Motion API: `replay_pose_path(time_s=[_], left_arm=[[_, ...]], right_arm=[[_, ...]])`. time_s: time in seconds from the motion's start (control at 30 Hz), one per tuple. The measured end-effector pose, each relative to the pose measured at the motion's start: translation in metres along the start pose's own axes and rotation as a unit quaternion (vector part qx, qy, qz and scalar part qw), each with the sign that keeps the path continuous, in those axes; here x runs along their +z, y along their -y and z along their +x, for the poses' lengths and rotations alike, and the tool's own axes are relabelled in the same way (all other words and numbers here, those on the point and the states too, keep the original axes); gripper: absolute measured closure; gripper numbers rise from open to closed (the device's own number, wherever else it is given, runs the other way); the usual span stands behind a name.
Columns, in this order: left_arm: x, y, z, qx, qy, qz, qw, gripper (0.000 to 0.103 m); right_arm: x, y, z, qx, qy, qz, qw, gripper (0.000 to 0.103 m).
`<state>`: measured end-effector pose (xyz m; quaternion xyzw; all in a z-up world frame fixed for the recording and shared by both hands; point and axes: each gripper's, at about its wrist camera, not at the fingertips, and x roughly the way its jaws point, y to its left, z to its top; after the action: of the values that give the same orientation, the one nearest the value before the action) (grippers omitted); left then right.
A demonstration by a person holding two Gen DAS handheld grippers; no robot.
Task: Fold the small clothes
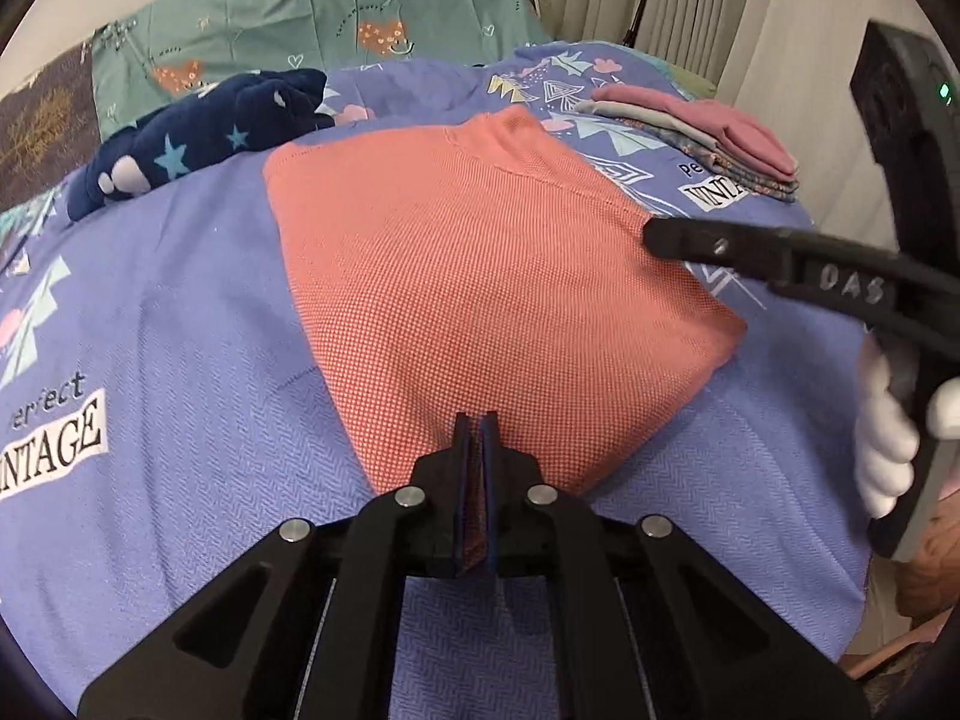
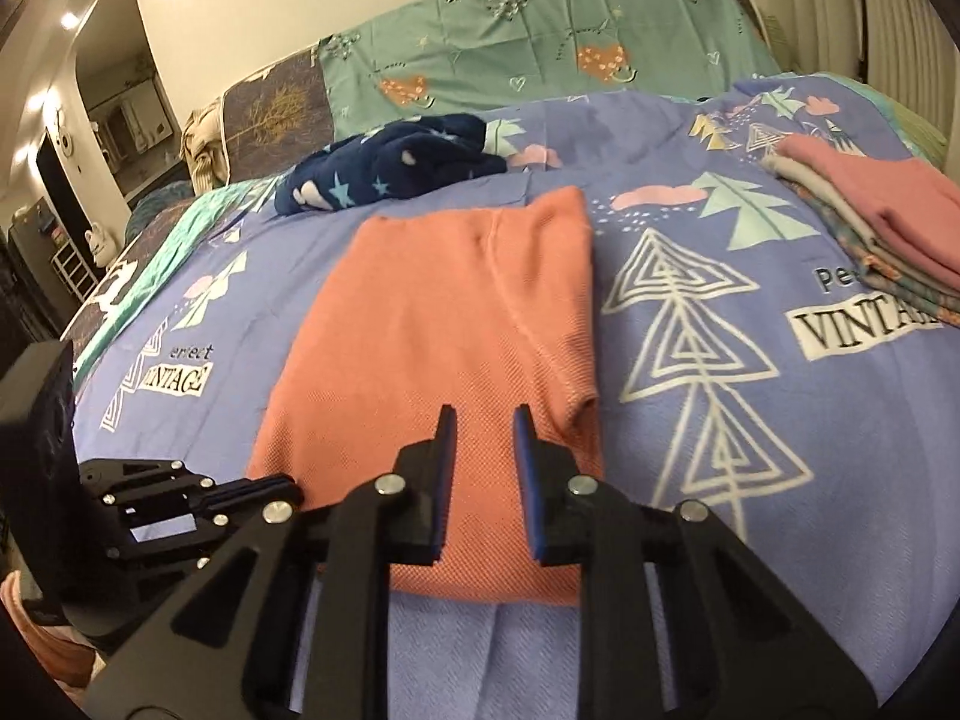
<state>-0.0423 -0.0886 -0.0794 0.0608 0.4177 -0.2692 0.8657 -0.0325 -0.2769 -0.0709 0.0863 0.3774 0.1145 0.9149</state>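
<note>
A salmon-orange knit garment [image 1: 480, 288] lies partly folded on the blue printed bedspread [image 1: 180, 312]; it also shows in the right wrist view [image 2: 432, 324]. My left gripper [image 1: 478, 420] is shut on the garment's near edge, with cloth pinched between its pads. It appears at the lower left of the right wrist view [image 2: 282, 486], at the garment's near left corner. My right gripper [image 2: 483, 420] is open, its fingers just over the garment's near right part, holding nothing. In the left wrist view its fingers [image 1: 660, 237] reach the garment's right edge.
A stack of folded clothes with a pink one on top [image 2: 882, 216] sits at the right of the bed [image 1: 708, 132]. A crumpled navy star-print garment [image 2: 390, 168] lies at the back left [image 1: 204, 138]. A teal sheet [image 2: 540, 42] covers the headboard. Curtains hang at the right.
</note>
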Motion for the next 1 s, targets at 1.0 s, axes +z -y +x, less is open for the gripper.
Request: replay_pose_path(time_s=[1.0], left_arm=[[-0.003,-0.013,0.001,-0.05,0.01,-0.035,0.998,0.093]], right_arm=[[0.108,0.093,0.113,-0.058,-0.055,0.064,0.995,0.099]])
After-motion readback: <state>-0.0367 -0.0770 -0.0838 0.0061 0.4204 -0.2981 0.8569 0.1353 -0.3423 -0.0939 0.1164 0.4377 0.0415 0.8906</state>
